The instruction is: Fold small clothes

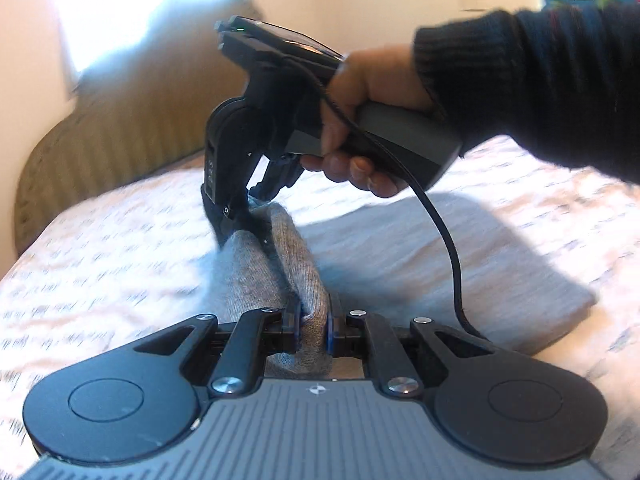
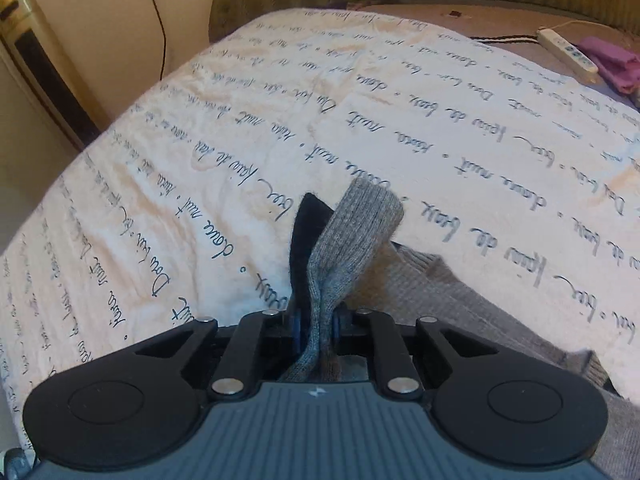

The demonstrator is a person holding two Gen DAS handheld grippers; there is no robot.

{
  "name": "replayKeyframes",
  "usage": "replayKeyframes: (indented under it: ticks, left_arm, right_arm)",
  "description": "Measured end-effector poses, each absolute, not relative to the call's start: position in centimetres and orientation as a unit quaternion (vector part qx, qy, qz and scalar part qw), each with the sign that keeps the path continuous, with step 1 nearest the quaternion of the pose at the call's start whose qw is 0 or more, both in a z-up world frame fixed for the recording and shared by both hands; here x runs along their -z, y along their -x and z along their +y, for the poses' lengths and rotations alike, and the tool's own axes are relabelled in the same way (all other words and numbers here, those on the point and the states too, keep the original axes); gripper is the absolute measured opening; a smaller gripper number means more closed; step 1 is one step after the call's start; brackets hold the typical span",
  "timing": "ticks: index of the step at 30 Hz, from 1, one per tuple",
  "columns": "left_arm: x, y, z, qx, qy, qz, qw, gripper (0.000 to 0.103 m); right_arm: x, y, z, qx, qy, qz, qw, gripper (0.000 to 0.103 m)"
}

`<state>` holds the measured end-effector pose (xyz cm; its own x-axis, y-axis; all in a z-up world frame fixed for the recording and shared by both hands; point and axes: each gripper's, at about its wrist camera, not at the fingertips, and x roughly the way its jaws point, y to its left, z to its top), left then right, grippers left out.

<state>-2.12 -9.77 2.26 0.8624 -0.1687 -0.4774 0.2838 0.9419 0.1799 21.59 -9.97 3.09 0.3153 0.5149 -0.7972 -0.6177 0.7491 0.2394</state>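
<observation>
**Both tongs clamped on the grey knit, edge lifted off the bed**

- Left tongs (image 1: 314, 330): together, pinching a bunched fold of the grey knit garment (image 1: 280, 264). Fabric is gathered between the blue pads and humps up just ahead of them.
- Right tongs (image 2: 316, 330): also clamped on the same garment (image 2: 352, 232). In the left wrist view the right tongs (image 1: 240, 220) bite the far end of the raised ridge, held by a hand (image 1: 360, 120) in a dark sleeve (image 1: 540, 88).
- Why held this way, my read: two grips spaced along one edge keep that edge taut, so it can be carried over as a straight fold line instead of sagging.
- Location: the garment lies on the bed's script-printed cover (image 2: 280, 120). Most of it is flat on the cover to the right of the left tongs; only the gripped edge is up.
- Orientation: the lifted ridge's long axis runs from the left tongs away toward the right tongs. In the right wrist view a knit strip juts forward and up past the tips, with a dark patch (image 2: 306, 236) beside it; shadow or inner face, can't tell.
- Garment type unclear from these views.
- Risk: the bunched grip may drag in extra layers.
</observation>
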Motion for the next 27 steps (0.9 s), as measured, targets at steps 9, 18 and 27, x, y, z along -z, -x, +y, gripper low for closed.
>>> replayKeyframes:
  ticks: [9,18,27]
  left_arm:
    - [-1.0,2.7,-21.0,0.253,-0.169,0.23,0.924,0.012]
    - [3.2,2.2,-25.1,0.298,-0.203,0.273,0.892,0.016]
    - [-4.4,0.5,-12.2,0.374,0.006,0.245,0.894,0.09]
  right_arm:
    - [-3.1,-19.6,-29.4,-0.292,-0.055,0.449,0.842,0.013]
    - [3.3,-18.5,-38.4,-0.249,-0.146,0.464,0.838,0.013]
    - [2.8,-17.1,-45.3,-0.239,-0.298,0.375,0.845,0.06]
